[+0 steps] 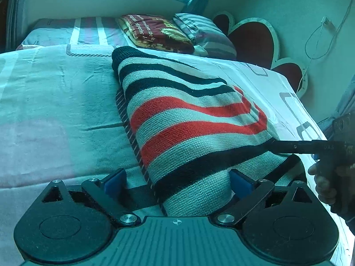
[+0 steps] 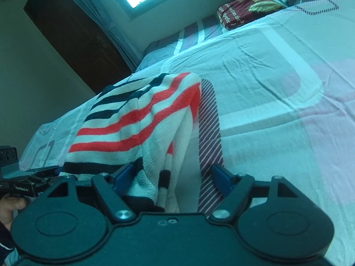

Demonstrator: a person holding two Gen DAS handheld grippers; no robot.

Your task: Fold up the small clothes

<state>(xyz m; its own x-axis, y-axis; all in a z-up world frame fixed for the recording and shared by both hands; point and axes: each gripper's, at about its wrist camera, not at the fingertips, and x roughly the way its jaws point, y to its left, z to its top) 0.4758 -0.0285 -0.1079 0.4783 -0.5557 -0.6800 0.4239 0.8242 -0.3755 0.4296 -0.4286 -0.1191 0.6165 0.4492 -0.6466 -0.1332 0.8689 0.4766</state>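
My left gripper (image 1: 177, 182) and right gripper (image 2: 175, 178) both gape around the red, black and white striped knit garment (image 1: 188, 119); the maroon printed blanket's (image 1: 153, 30) writing is unreadable.

The left wrist view sat low and close over the bed (image 1: 55, 102), facing the headboard at the frame's upper right. The right wrist view looked from the opposite side, tilted, toward the window at top centre. Both shared the striped sweater (image 1: 188, 119) (image 2: 142, 119) and the folded blanket (image 1: 155, 31) (image 2: 246, 8).
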